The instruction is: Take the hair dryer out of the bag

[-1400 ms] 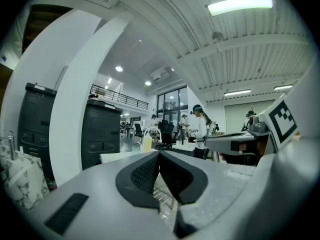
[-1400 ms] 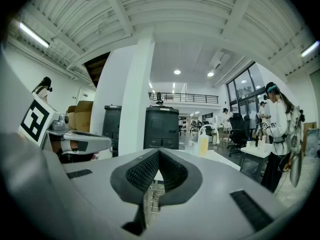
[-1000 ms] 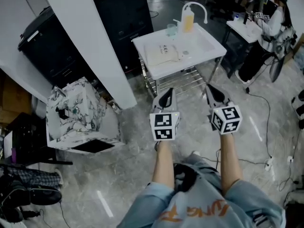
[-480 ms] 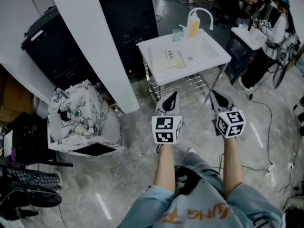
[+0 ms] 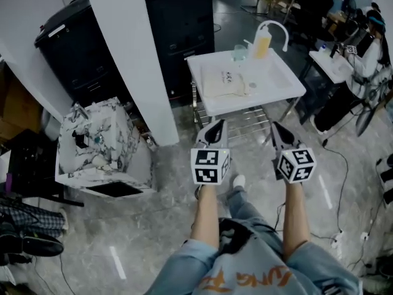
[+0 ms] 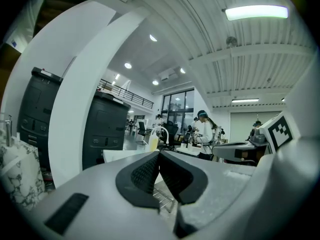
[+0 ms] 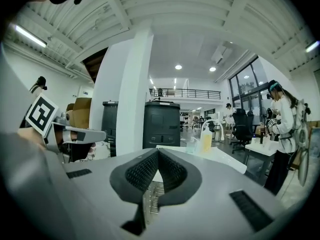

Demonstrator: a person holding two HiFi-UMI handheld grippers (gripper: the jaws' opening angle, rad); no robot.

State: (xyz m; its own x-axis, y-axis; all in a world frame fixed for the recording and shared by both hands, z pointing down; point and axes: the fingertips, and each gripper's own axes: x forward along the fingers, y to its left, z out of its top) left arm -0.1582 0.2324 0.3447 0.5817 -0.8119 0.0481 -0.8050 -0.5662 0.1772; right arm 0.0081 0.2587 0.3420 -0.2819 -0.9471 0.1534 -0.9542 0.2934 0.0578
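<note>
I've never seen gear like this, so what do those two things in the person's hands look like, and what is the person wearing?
The left tool and right tool are grey wedges tapering to black, textured pads. Each carries a white cube printed with black square markers. The person wears a light blue top with orange lettering.

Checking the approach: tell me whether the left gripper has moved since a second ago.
Yes. The left gripper has moved forward, toward the white table: in the head view the gap between its tips and the table's near edge has narrowed.
</note>
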